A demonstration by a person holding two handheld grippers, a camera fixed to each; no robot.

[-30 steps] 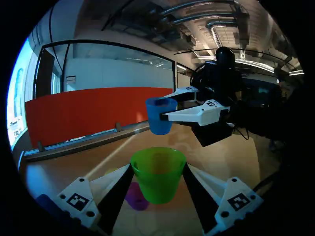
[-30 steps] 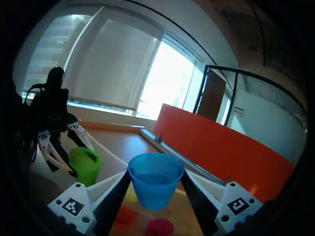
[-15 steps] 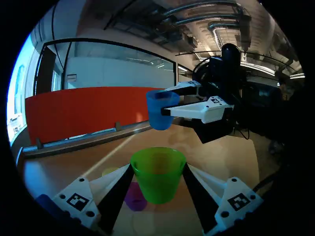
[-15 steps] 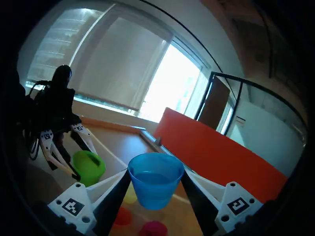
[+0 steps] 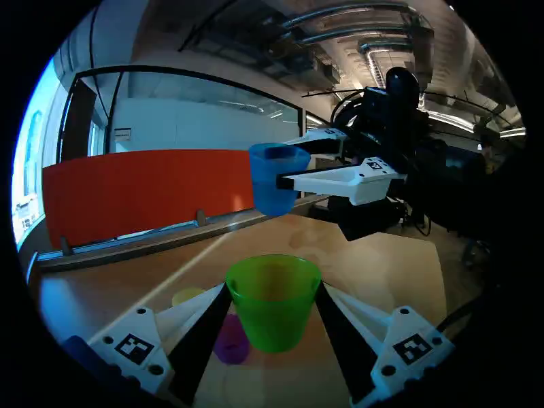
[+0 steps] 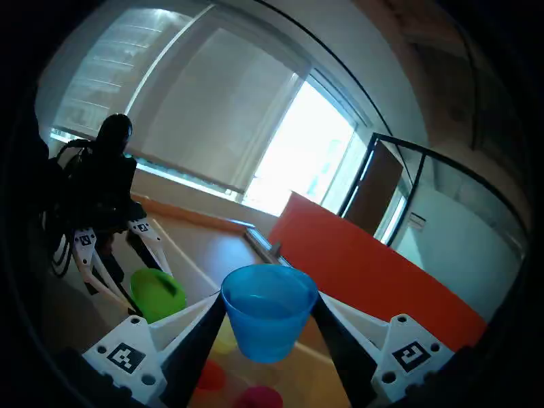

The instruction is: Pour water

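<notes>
Marker-tagged left tool [image 5: 272, 291] around green cup [image 5: 273, 309]

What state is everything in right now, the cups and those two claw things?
Blue cup: held upright, partly full of water, nothing pouring.
Green cup: held upright, looks empty.
Right gripper: shut on the blue cup.
Left gripper: shut on the green cup.
Purple cup: on the table, ungripped.
Yellow cup: on the table, ungripped.
</notes>
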